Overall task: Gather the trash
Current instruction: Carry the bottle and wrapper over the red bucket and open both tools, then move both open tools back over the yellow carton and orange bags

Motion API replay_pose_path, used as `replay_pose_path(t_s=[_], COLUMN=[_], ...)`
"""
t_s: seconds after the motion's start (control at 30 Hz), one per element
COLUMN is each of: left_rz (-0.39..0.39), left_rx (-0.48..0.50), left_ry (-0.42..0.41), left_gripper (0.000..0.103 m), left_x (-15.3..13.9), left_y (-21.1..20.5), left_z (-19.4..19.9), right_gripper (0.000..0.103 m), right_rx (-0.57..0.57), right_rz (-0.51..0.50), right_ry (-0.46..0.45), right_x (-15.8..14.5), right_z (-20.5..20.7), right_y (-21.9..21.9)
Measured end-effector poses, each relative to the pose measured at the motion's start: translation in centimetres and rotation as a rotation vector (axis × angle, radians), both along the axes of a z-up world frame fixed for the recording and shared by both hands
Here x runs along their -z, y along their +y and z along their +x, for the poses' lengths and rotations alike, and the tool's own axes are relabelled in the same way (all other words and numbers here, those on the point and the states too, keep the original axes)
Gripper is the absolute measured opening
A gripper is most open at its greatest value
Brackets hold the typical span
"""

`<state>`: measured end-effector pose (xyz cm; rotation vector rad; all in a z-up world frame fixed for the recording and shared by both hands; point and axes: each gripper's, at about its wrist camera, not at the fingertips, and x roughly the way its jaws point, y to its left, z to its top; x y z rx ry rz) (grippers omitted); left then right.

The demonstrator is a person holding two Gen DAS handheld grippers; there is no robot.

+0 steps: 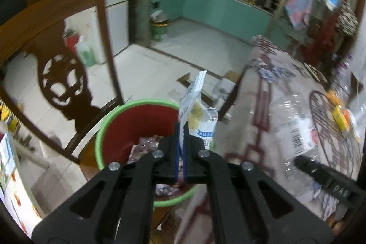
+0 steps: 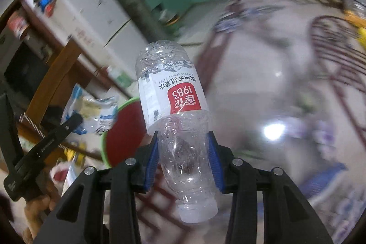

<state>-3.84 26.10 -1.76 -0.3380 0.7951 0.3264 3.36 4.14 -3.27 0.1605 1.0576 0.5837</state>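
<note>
My left gripper (image 1: 181, 129) is shut on a white and blue snack wrapper (image 1: 196, 111) and holds it upright over the right side of a red bin with a green rim (image 1: 109, 120). The bin holds some purple wrappers (image 1: 146, 145). My right gripper (image 2: 184, 141) is shut on an empty clear water bottle with a red label (image 2: 176, 102), cap end toward the camera. The bottle (image 1: 295, 129) also shows blurred at the right of the left wrist view. The bin (image 2: 123, 132), the wrapper (image 2: 96, 113) and the left gripper (image 2: 68, 122) show at the left of the right wrist view.
A carved wooden chair (image 1: 61, 74) stands just left of the bin. A table with a patterned cloth (image 1: 263, 111) lies to the right, with a wire basket (image 1: 331, 129) on it. Flattened cardboard (image 1: 217, 84) lies on the tiled floor beyond the bin.
</note>
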Motion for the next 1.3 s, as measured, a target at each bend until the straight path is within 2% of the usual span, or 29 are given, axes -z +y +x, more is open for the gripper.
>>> replay_pose_path(t_s=[0.1,0.27,0.33,0.37,0.4,0.43,0.47,0.5,0.67,0.73,0.9,1.03,1.23,1.3], left_rz=[-0.01,-0.005,-0.008,0.004,0.007,0.003,-0.001,0.001,0.01,0.011,0.051,0.071,0.034,0.026], left_rx=[-0.031,-0.064,-0.075,-0.095,-0.111,-0.121,-0.132,-0.138,-0.106,-0.073,0.021,0.085,0.194,0.236], left_ry=[0.008,0.024,0.029,0.037,0.04,0.033,0.015,0.009,0.01,0.012,0.02,0.022,0.008,0.0], left_gripper=[0.001,0.001,0.002,0.013,0.024,0.05,0.061,0.061,0.063,0.067,0.073,0.074,0.077,0.078], left_x=[0.3,0.7,0.9,1.0,1.0,1.0,0.9,0.9,0.9,0.8,0.6,0.3,-0.2,-0.5], left_y=[1.0,1.7,2.0,2.1,2.3,2.5,2.6,2.6,1.8,0.7,-2.5,-5.2,-9.8,-11.9], left_z=[-0.2,0.0,0.1,0.2,0.2,0.2,0.0,0.0,0.5,1.0,2.1,2.7,3.7,4.1], right_gripper=[0.039,0.039,0.043,0.048,0.064,0.071,0.071,0.071,0.074,0.075,0.083,0.083,0.084,0.084], right_rx=[-0.059,-0.115,-0.141,-0.151,-0.157,-0.155,-0.147,-0.139,-0.091,-0.068,0.021,0.102,0.192,0.23], right_rz=[-0.021,-0.054,-0.053,-0.053,-0.058,-0.058,-0.061,-0.067,-0.106,-0.123,-0.191,-0.264,-0.396,-0.406], right_ry=[0.01,0.009,0.003,0.004,0.001,-0.019,-0.04,-0.058,-0.102,-0.109,-0.122,-0.129,-0.161,-0.148], right_x=[0.4,0.8,0.6,0.7,0.7,0.4,0.2,0.0,-1.1,-1.5,-2.5,-3.8,-5.4,-5.6], right_z=[0.6,1.5,1.7,1.7,1.9,1.9,1.7,1.7,1.5,1.7,1.7,1.9,2.1,2.3], right_y=[3.7,7.1,8.0,8.1,8.4,8.4,8.4,8.1,3.7,1.6,-6.3,-12.8,-21.2,-24.0])
